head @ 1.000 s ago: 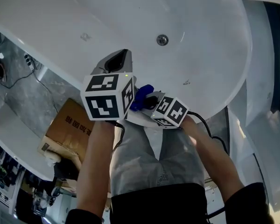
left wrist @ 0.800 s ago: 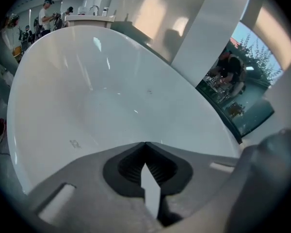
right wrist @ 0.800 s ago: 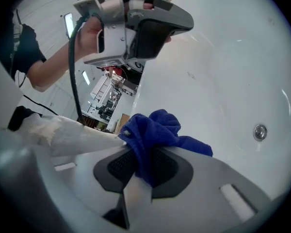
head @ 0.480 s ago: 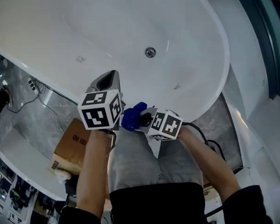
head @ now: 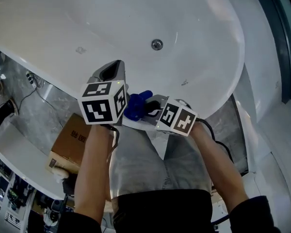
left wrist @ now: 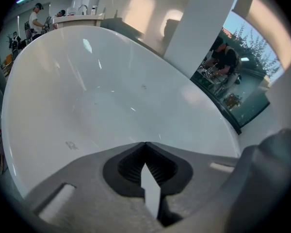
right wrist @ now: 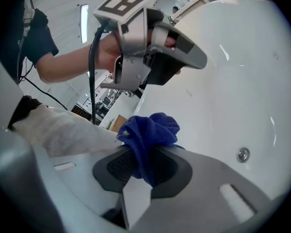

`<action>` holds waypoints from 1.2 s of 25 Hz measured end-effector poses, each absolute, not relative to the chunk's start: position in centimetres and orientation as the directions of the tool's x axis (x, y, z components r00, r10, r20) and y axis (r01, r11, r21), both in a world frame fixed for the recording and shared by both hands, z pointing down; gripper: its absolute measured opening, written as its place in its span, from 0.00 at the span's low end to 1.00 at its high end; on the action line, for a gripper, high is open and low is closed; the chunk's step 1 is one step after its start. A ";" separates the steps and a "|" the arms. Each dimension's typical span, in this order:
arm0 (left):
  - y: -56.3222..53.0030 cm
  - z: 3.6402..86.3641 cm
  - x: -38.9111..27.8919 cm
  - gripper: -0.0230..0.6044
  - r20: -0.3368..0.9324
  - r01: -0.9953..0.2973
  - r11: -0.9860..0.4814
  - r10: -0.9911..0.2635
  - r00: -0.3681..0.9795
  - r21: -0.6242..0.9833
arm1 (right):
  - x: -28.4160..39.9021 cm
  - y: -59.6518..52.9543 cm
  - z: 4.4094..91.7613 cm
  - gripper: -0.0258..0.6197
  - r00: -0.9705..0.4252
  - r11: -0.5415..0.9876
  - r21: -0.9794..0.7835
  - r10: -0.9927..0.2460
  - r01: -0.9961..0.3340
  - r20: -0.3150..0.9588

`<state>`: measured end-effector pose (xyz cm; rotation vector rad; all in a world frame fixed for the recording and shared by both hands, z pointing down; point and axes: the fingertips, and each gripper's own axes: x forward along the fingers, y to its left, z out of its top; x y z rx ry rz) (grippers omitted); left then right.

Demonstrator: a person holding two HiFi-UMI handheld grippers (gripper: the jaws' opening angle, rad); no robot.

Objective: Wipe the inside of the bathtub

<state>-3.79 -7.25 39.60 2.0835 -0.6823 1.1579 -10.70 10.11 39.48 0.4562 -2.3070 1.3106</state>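
Two jaws of the right gripper (right wrist: 143,173) are clamped on a blue cloth (right wrist: 149,132). A pinched fold sits deep between the ribbed black pads, and the rest bunches up loose ahead of the tips. The cloth looks like napped towelling: soft, light and limp. It should flatten and spread under pressure, and I judge a thick fold the right place to hold it, since a thin corner could drag out against the wall. The left gripper (left wrist: 145,165) has its jaws drawn together on nothing, the tips meeting and only a sliver of gap lower down.

In the head view both grippers hover side by side at the near rim. The cloth is between them, clear of the basin as far as I can tell. The bathtub (head: 136,18) spreads from 9 through 12 to 3 o'clock of the grippers. It is a white oval shell, glossy, hard and smoothly curved, likely slick under a damp cloth. Its round metal drain (head: 156,44) lies at 12 o'clock, and small specks dot the surface. A cardboard box (head: 70,139) rests on the floor at 8 o'clock. No wiping contact has been made yet.
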 end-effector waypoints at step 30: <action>-6.6 49.6 -1.9 0.04 0.896 -0.806 -0.494 -0.112 0.430 0.325 | 6.0 -2.4 54.8 0.16 -0.601 0.557 -0.444 -0.128 -0.702 0.789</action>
